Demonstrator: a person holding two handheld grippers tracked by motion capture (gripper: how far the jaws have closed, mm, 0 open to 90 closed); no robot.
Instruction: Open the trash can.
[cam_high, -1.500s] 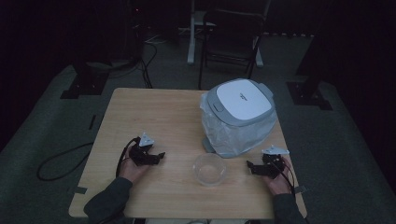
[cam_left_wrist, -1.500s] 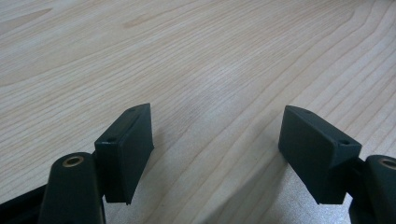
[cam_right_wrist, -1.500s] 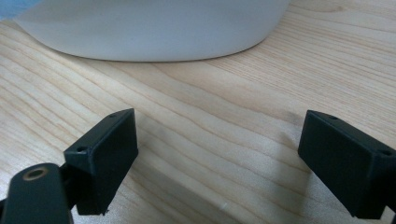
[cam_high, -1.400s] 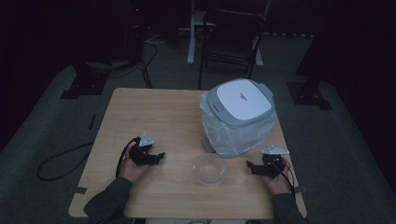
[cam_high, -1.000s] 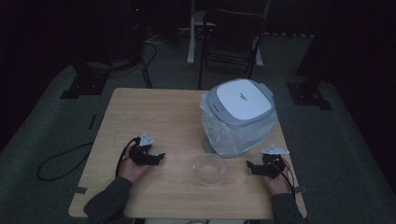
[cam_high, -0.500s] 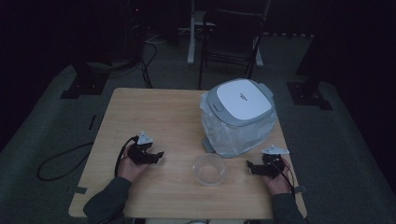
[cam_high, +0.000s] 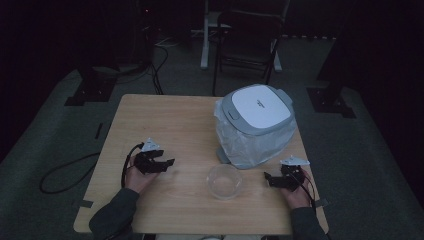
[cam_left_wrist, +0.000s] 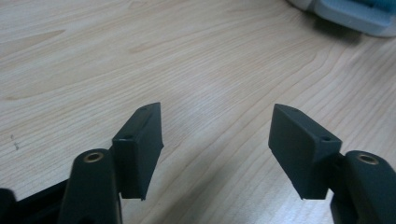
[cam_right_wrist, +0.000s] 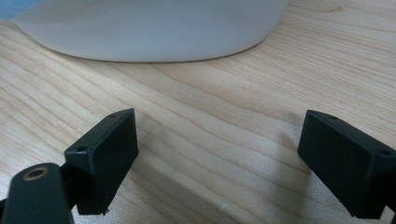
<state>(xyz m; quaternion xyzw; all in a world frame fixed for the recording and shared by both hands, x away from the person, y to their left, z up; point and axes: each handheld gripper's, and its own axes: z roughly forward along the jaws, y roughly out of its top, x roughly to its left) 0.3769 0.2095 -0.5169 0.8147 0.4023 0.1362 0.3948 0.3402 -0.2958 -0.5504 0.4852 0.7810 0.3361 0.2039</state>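
Just in front of the bagged white-lidded cooker (cam_high: 255, 125) sits a clear glass bowl (cam_high: 224, 181) on the wooden tabletop (cam_high: 170, 115). Left hand-held gripper (cam_high: 167, 163) is well off to the bowl's left, right hand-held gripper (cam_high: 268, 177) near its right; both jaws spread wide, gripping nothing.

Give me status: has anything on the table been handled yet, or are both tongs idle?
Nothing looks done yet. The left tongs and right tongs rest low on the table, jaws wide apart and holding nothing. The clear bowl sits empty between them, untouched. The white appliance stands closed behind it, plastic wrap around its body. In hand: nothing. Left: every visible step, probably starting with a reach toward bowl or appliance.
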